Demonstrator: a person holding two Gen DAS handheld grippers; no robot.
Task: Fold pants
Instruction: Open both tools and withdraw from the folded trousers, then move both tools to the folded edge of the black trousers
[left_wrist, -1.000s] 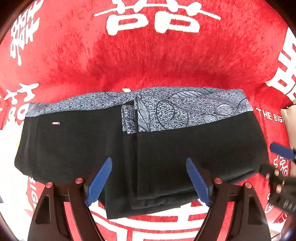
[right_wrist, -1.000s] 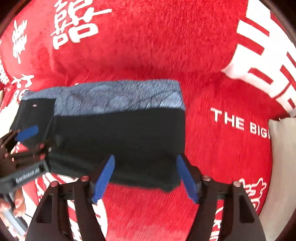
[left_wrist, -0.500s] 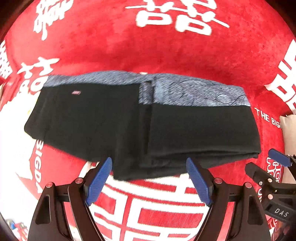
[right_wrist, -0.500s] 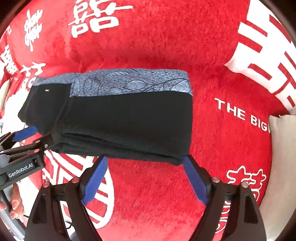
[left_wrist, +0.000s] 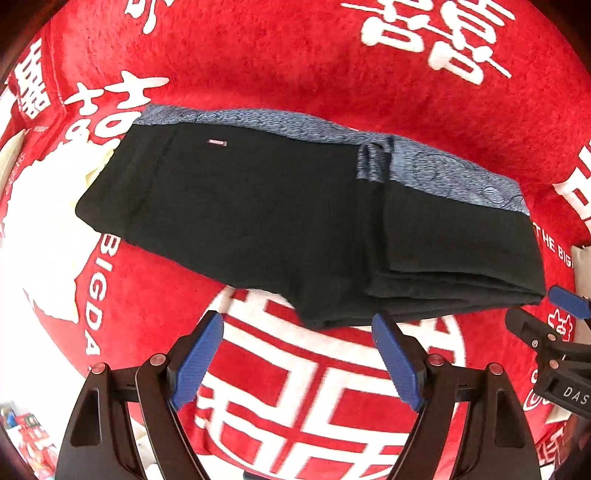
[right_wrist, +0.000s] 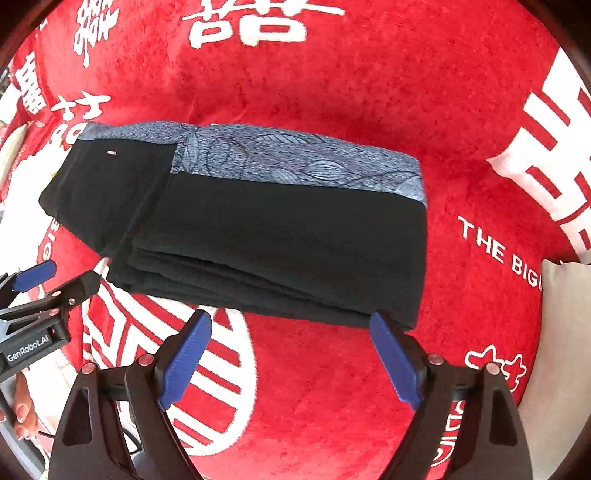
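The black pants (left_wrist: 258, 221) with a blue-grey patterned waistband lie folded on a red blanket (left_wrist: 332, 66), the right part stacked in several layers; they also show in the right wrist view (right_wrist: 277, 236). My left gripper (left_wrist: 297, 365) is open and empty, just in front of the pants' near edge. My right gripper (right_wrist: 291, 362) is open and empty, close to the near right corner of the stack. Each gripper shows at the edge of the other's view: the right one (left_wrist: 550, 325), the left one (right_wrist: 51, 280).
The red blanket (right_wrist: 332, 92) has large white characters and lettering. A pale cushion (right_wrist: 565, 332) lies at the right edge. A hand (right_wrist: 22, 410) holds the left gripper at lower left.
Both grippers have drawn back from the pants toward the near side. The fingers that stood over the fabric a second ago are now off it. The folded pants stay in place.
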